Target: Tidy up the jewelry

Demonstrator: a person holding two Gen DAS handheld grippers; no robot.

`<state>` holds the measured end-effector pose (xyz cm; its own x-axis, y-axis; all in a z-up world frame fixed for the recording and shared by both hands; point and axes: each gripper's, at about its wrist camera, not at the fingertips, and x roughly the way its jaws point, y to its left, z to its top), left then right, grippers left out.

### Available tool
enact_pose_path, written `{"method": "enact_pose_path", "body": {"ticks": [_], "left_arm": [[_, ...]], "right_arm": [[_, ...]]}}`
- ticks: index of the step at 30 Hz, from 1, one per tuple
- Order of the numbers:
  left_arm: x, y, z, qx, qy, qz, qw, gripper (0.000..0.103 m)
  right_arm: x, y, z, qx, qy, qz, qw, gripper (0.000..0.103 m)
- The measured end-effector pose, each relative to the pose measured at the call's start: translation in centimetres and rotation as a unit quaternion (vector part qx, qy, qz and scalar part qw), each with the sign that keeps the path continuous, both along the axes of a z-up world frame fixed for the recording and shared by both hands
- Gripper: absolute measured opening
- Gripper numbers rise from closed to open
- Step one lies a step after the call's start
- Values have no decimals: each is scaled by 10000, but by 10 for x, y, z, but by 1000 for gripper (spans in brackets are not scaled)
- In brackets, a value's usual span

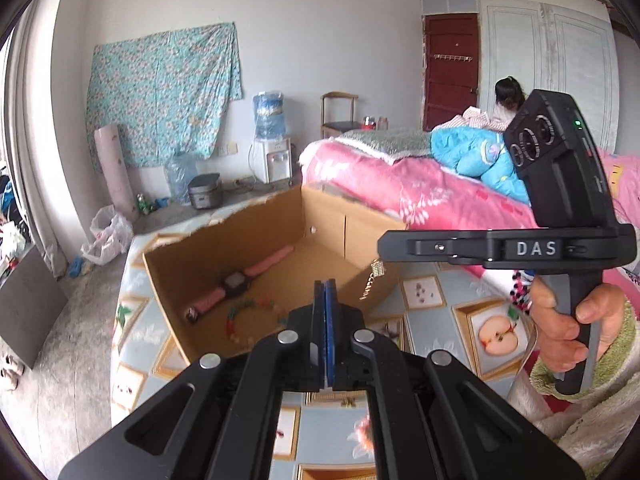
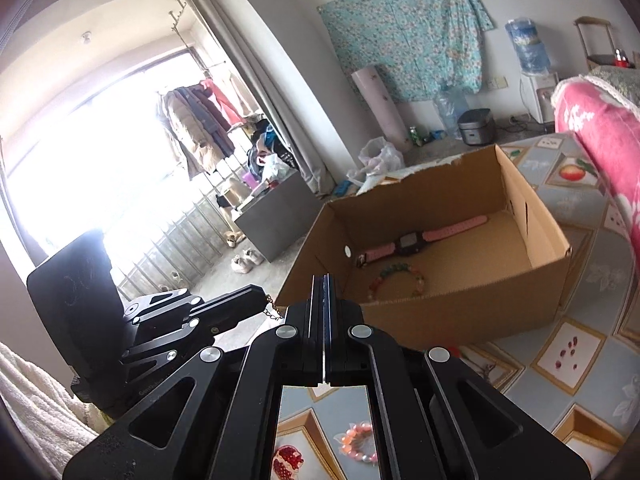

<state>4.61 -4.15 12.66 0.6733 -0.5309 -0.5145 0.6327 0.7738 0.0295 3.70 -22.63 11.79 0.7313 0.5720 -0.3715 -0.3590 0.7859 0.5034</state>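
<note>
A thin gold chain [image 1: 370, 280] hangs from the tip of my right gripper [image 1: 380, 245], which a hand [image 1: 560, 320] holds at the right. In the right wrist view the same chain [image 2: 274, 310] dangles from the tip of my left gripper [image 2: 262, 298]. Both grippers are shut, each on the chain, just in front of an open cardboard box [image 1: 260, 232]. Seen from their own cameras, the left gripper [image 1: 325, 284] and right gripper [image 2: 325, 278] show pressed-together pads. Inside the box [image 2: 460, 312] lie a pink watch [image 2: 408, 245] and a multicoloured bead bracelet [image 2: 396, 270]. A pink bead bracelet [image 2: 348, 438] lies on the cloth below.
The box stands on a fruit-patterned tablecloth [image 1: 424, 320]. A bed with a pink quilt [image 1: 420, 196] borders it on the right, and a person [image 1: 508, 96] sits beyond the bed. A water dispenser [image 1: 272, 152] and floor clutter stand behind.
</note>
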Motion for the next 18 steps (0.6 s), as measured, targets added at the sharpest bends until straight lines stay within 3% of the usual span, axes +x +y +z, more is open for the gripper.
{"method": "enact_pose_path", "body": {"ticks": [5,11,13,18], "left_arm": [[34,-12,27,-302,71,-89,9995,0],[99,-25,30,-400,597,29,9974,0],[122,-27,22,-399,932,39,9948,0],[188,-34,-20,-319,2292,75,9728,0]], "right_arm": [[37,-24,25,115,-71,251,9996,0],[94,-42,29,-8,202,446,9988,0],[112,-44,21,-13,424,534,9977,0],[157,-42,-8,-327,1081,553,9921,0]]}}
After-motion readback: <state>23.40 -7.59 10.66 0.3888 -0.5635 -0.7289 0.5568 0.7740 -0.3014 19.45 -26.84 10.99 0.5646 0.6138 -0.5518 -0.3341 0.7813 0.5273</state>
